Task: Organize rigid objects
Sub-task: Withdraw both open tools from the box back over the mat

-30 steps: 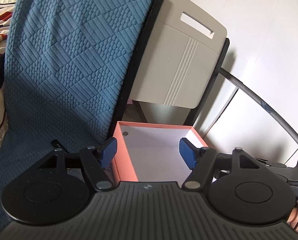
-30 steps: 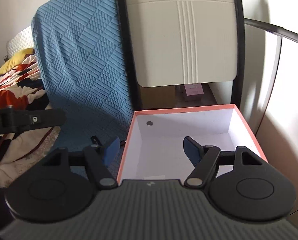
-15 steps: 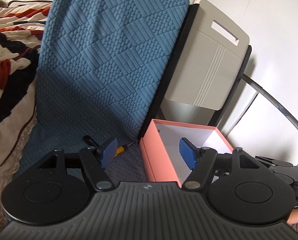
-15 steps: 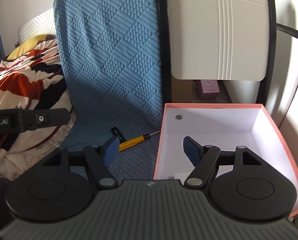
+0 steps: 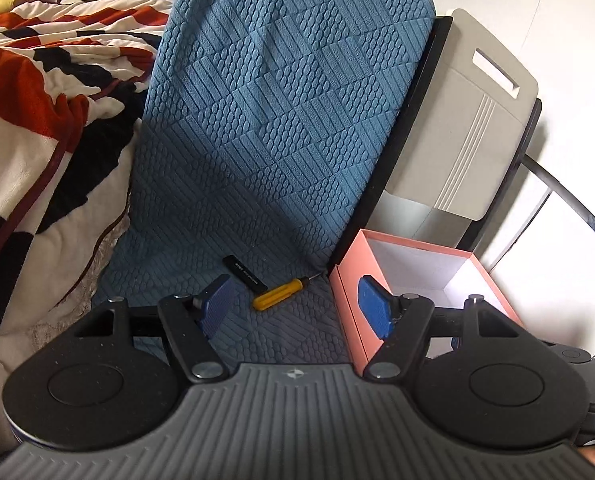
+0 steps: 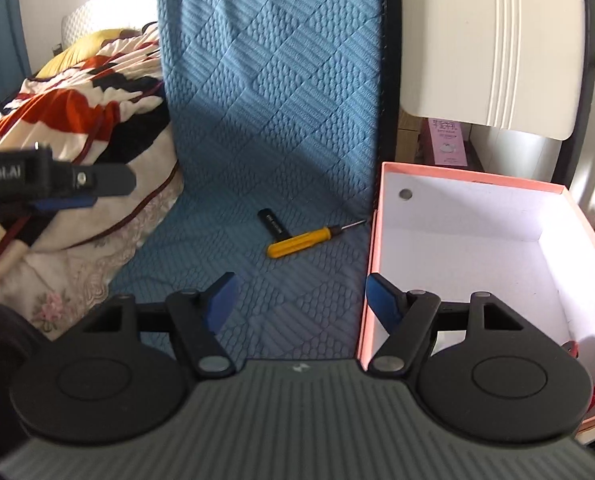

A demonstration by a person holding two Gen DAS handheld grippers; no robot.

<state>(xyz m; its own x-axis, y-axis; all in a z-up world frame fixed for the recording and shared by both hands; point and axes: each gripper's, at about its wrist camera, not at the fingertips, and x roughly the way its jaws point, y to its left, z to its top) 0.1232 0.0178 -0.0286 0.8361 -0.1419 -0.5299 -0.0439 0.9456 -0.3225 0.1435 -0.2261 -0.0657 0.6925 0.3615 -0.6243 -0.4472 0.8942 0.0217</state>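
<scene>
— Starting with the left wrist view: where do things sit around the pink box (image 5: 351,300)?

— Its open top shows white walls. The yellow screwdriver (image 5: 278,292) lies just left of it on the blue quilted mat (image 5: 281,128), tip toward the box, with a black stick (image 5: 244,273) touching the handle's far side. The left hand-held gripper (image 5: 295,304) hovers with jaws apart, nothing between them.

— And the right wrist view?

— Same layout: screwdriver (image 6: 302,242) and black stick (image 6: 272,221) left of the box (image 6: 371,264). The right hand-held gripper (image 6: 301,300) is spread and empty.
</scene>
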